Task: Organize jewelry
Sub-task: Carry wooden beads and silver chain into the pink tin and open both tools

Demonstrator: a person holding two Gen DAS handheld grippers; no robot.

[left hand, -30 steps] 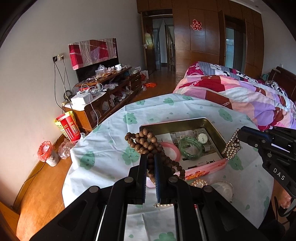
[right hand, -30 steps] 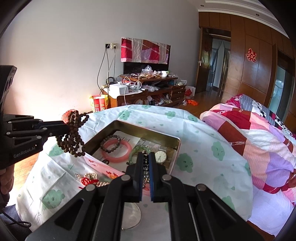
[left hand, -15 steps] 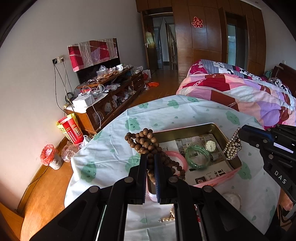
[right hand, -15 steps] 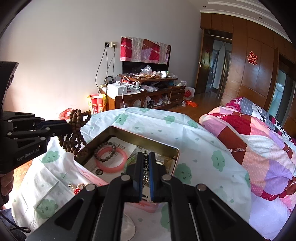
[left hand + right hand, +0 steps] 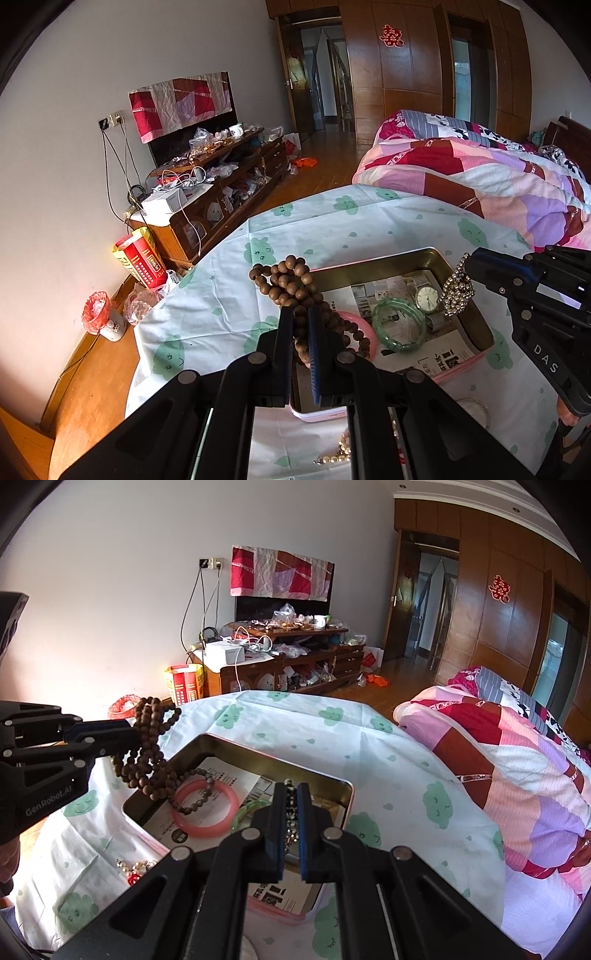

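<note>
Over the shallow gold-lined metal tin with pink outer walls, which sits on the white tablecloth printed with green clouds, we carry two pieces at once. Our left gripper is clamped on a long strand of dark brown wooden beads, whose loops trail down over the tin's near-left corner. Our right gripper is pinched nearly shut on a bunched chain of small silver-gold metal beads, hanging above the tin's right side.

Inside the tin, on printed paper, we already see a pink smooth bangle, a translucent green bangle and a round-faced wristwatch, so we judge the sorting well under way.

Neither held piece is set down yet. On the cloth outside the tin, a pale beaded piece with a red ornament waits, so we reckon several placements remain.
</note>
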